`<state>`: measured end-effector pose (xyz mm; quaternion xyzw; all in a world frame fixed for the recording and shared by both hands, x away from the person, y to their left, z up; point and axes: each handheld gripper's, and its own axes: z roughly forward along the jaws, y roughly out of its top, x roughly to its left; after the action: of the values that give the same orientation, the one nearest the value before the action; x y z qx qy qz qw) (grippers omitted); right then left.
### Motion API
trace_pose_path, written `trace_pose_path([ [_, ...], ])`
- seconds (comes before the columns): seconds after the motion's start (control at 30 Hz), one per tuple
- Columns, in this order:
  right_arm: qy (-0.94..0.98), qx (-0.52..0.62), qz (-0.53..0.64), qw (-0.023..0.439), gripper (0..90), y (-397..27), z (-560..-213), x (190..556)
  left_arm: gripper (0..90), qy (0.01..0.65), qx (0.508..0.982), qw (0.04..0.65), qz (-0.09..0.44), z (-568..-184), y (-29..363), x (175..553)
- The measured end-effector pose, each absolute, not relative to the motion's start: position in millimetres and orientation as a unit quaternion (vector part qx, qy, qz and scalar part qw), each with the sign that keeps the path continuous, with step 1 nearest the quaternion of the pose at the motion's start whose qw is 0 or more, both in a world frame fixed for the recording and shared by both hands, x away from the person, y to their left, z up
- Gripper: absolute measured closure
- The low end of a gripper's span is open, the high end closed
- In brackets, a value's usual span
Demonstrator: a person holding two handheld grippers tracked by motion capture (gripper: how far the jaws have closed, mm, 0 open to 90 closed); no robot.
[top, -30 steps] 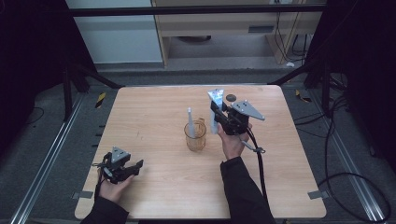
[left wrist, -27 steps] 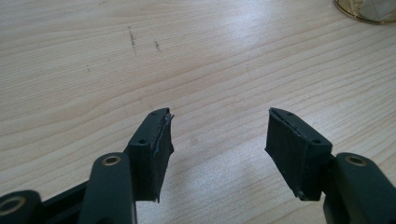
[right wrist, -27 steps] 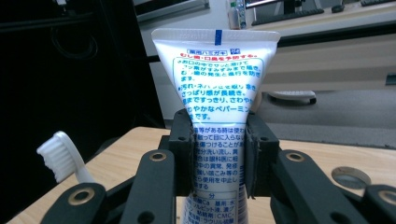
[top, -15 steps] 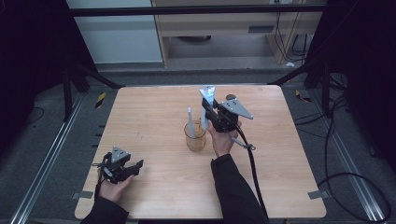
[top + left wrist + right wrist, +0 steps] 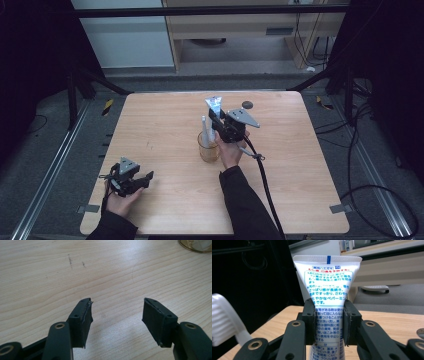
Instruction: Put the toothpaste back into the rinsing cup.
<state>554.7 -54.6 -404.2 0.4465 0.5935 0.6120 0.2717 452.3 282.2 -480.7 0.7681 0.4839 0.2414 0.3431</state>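
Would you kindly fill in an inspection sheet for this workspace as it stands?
Surface: wooden table, faint scratches.
Job's things: toothpaste tube upright, crimped end up, above the amber cup; white toothbrush stands in the cup.
Clutter: small dark disc near the far edge.
Grippers: right gripper shut on the tube; left gripper open, nothing between its jaws, low over the table.
Cables: black cable trails from the right gripper; loose cables on the floor.
Surroundings: dark frame, grey floor, cabinet behind.
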Motion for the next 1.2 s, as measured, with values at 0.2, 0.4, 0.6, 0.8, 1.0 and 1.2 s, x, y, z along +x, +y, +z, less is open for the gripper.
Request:
trace_pose_path([
  [0.2,0.607,0.449,0.599,0.268,68.3,-47,-414,556,39.7,0.484,0.768,0.343,0.242,-481,282,452],
  [0.4,0.623,0.455,0.581,0.261,67.2,-47,-421,556,39.7,0.484,0.768,0.343,0.242,-481,282,452],
  [0.6,0.641,0.455,0.566,0.247,66.5,-47,-429,554,39.7,0.484,0.768,0.342,0.242,-481,282,452],
  [0.8,0.662,0.45,0.551,0.237,65.9,-47,-432,550,39.6,0.484,0.768,0.342,0.242,-481,282,452],
  [1.0,0.68,0.444,0.538,0.226,62.8,-49,-434,546,39.6,0.484,0.768,0.343,0.241,-481,282,452],
  [1.2,0.687,0.444,0.533,0.217,59.7,-52,-436,543,39.6,0.485,0.768,0.343,0.241,-481,282,452],
])
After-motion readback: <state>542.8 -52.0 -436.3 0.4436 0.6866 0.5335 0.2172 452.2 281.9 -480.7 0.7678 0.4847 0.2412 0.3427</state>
